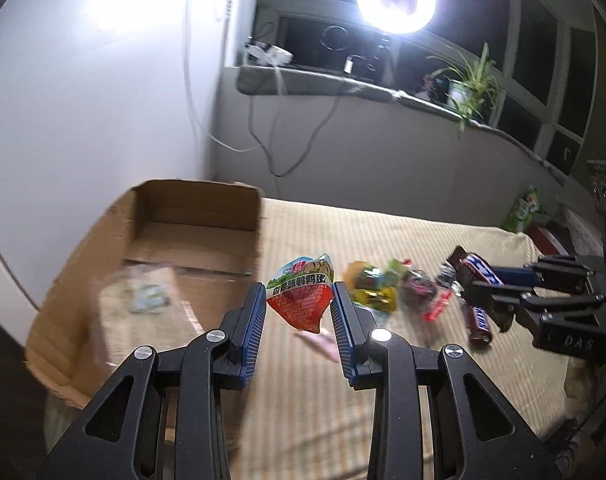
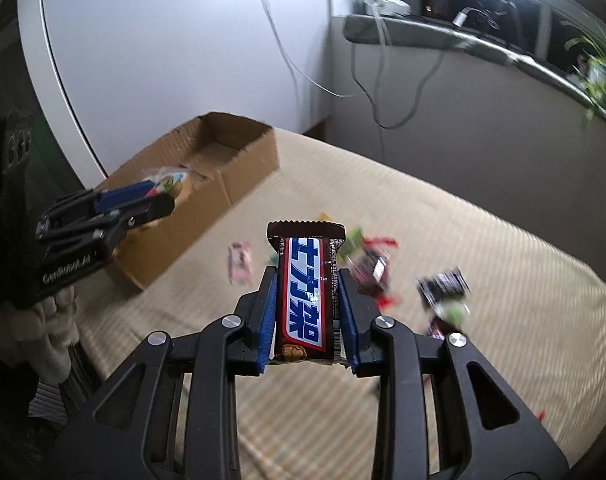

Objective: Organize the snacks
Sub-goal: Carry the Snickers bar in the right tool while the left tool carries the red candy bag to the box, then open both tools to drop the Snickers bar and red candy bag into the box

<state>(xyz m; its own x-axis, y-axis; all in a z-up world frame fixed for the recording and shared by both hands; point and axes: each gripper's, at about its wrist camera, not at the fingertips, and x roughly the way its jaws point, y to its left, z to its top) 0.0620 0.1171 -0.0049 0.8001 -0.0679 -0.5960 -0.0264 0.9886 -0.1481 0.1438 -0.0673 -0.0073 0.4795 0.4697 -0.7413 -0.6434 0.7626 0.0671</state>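
Observation:
My left gripper [image 1: 299, 300] is shut on a red, white and green quail-egg packet [image 1: 301, 294], held above the table next to the cardboard box [image 1: 239, 204]. It also shows in the right wrist view [image 2: 159, 196], over the box's near end. My right gripper [image 2: 307, 280] is shut on a brown Snickers bar [image 2: 306, 292] with a blue label, held above the table. It also shows in the left wrist view [image 1: 475, 280], with the bar [image 1: 477, 270] in it. A pale packet [image 1: 143, 292] lies inside the box.
The table has a beige striped cloth [image 1: 383, 380]. Loose snacks lie on it: a yellow packet [image 1: 369, 286], a dark red candy [image 1: 417, 286], another Snickers bar [image 1: 479, 320], a pink packet [image 2: 239, 262], and dark wrappers [image 2: 443, 284]. A white wall stands behind the box.

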